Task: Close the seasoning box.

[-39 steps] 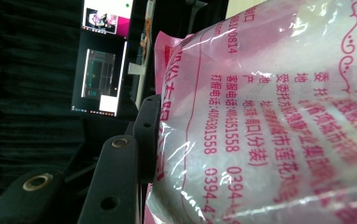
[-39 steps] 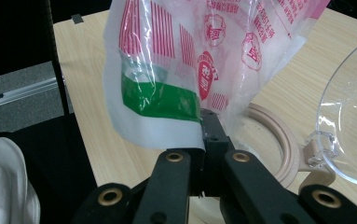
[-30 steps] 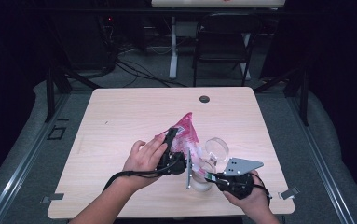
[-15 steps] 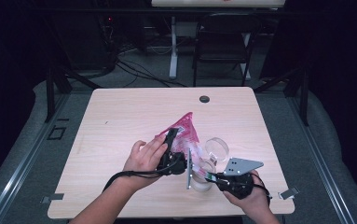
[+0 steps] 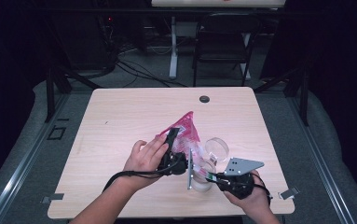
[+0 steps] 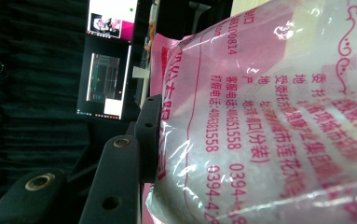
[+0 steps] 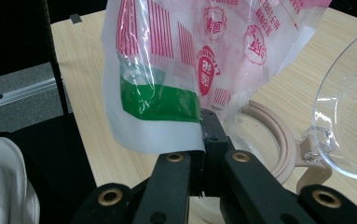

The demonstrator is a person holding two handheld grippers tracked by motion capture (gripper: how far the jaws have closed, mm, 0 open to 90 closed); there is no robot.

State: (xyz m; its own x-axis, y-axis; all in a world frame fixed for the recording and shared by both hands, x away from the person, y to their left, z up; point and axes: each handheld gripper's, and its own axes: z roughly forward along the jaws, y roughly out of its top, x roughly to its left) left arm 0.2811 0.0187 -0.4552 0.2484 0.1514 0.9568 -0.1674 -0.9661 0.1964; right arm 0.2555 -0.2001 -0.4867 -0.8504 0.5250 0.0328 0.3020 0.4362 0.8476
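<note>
Your left gripper (image 5: 172, 145) has the pink bag (image 5: 184, 131) clamped between its jaws, the bag tilted over the jar (image 5: 203, 175) near the table's (image 5: 120, 116) front edge. Your right gripper (image 5: 213, 178) pinches the bag's bottom hem with its jaws closed tight, right above the jar's tan rim. The clear lid (image 5: 217, 149) hangs open just behind the jar, hinged to it.

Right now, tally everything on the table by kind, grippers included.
Grippers: 2, the left gripper and the right gripper
Plastic bags: 1, the pink printed bag
Jars: 1, the clear jar with its hinged lid open
Table grommets: 1, the dark grommet
Total: 5
</note>
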